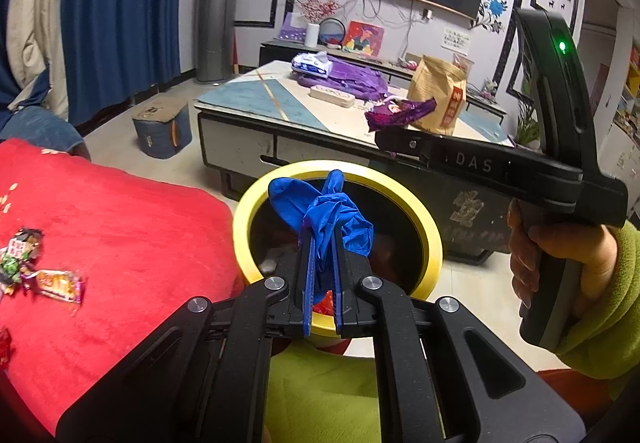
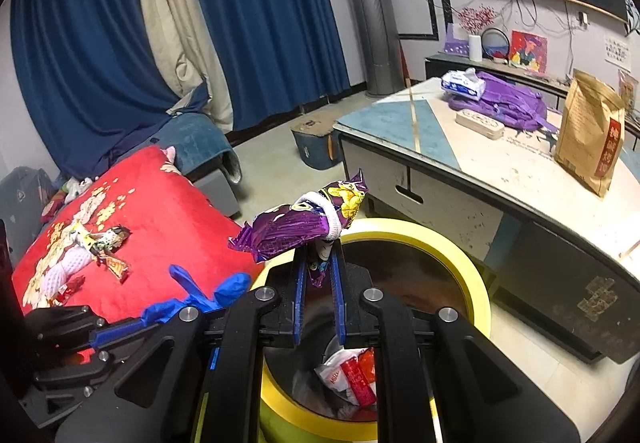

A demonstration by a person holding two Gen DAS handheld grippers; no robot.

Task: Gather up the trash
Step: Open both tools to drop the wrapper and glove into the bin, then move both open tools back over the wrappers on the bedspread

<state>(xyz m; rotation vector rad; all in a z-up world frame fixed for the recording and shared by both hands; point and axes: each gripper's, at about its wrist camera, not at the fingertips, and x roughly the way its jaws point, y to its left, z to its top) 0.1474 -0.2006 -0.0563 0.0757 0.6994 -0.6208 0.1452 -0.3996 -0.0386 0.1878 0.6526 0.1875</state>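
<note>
My left gripper (image 1: 322, 239) is shut on a crumpled blue glove (image 1: 320, 209) and holds it over the yellow-rimmed trash bin (image 1: 430, 239). My right gripper (image 2: 320, 251) is shut on a purple snack wrapper (image 2: 296, 225) with a white band, above the same bin (image 2: 478, 283). The right gripper with the wrapper (image 1: 400, 111) shows at right in the left wrist view. The glove (image 2: 200, 295) and left gripper show at lower left in the right wrist view. Red and white trash (image 2: 352, 375) lies inside the bin.
A red blanket (image 1: 132, 227) to the left carries several candy wrappers (image 1: 56, 283), also visible in the right wrist view (image 2: 108, 247). A low coffee table (image 2: 500, 167) behind the bin holds a brown paper bag (image 2: 592, 135), a purple bag and tissues.
</note>
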